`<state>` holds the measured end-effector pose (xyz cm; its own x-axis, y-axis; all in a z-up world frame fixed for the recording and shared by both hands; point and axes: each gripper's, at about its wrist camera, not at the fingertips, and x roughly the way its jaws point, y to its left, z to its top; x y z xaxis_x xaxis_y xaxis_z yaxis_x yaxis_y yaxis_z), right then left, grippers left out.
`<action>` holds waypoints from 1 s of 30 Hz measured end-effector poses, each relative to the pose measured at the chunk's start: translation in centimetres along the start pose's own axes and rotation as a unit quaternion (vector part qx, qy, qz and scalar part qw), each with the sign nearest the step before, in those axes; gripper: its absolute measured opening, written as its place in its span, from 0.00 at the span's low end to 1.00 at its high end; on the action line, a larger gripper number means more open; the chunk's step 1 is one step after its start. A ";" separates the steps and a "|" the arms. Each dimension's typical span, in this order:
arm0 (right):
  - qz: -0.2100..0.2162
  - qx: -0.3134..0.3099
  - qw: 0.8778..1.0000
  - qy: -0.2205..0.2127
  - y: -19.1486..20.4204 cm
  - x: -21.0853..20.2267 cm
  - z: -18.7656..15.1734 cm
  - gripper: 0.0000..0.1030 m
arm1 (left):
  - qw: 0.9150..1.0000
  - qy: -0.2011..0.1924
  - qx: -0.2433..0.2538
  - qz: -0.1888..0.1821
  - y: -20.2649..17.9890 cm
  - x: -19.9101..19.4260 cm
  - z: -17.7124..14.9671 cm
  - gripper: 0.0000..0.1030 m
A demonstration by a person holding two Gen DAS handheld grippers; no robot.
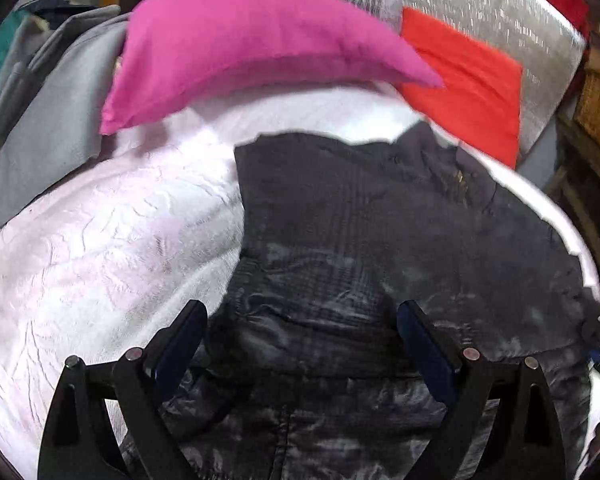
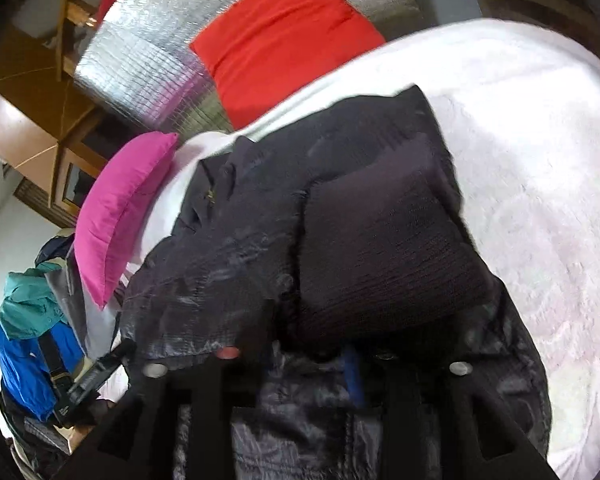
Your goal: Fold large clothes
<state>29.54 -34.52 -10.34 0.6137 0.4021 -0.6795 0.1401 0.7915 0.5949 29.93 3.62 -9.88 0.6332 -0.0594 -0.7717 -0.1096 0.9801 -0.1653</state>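
The left gripper hovers spread above the dark quilted jacket, likely ready to smooth it; the right gripper's spread is unclear.

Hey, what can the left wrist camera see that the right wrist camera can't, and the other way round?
Only the left wrist view shows the left gripper with its jaws wide apart over the dark jacket.

Only the right wrist view shows the blue and teal garment off to the side and the jacket's folded-over panel.

Both show the jacket lying on the white bedspread, the pink pillow, the red pillow and the silver quilted panel.
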 end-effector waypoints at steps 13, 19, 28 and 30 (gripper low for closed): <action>-0.012 0.001 0.998 -0.067 1.6 -7.2 -0.7 0.74 | 0.999 0.021 -0.003 0.041 5.8 0.2 -0.5 0.93; 0.002 -0.059 0.997 -0.051 5.1 -3.2 0.2 0.75 | 1.000 -0.017 0.004 0.026 5.4 -1.6 0.7 0.93; 0.005 -0.033 0.999 -0.012 2.3 1.6 -0.3 0.75 | 0.998 0.040 0.023 0.046 5.2 2.4 -0.5 0.93; -0.001 -0.036 0.999 -0.006 2.6 1.4 -0.2 0.75 | 0.998 0.027 0.029 0.051 5.1 1.5 -0.3 0.93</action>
<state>30.58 -31.81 -9.80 0.6225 0.3961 -0.6750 0.0853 0.8230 0.5616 30.12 8.44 -12.07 0.5792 0.0323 -0.8145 -0.1254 0.9908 -0.0499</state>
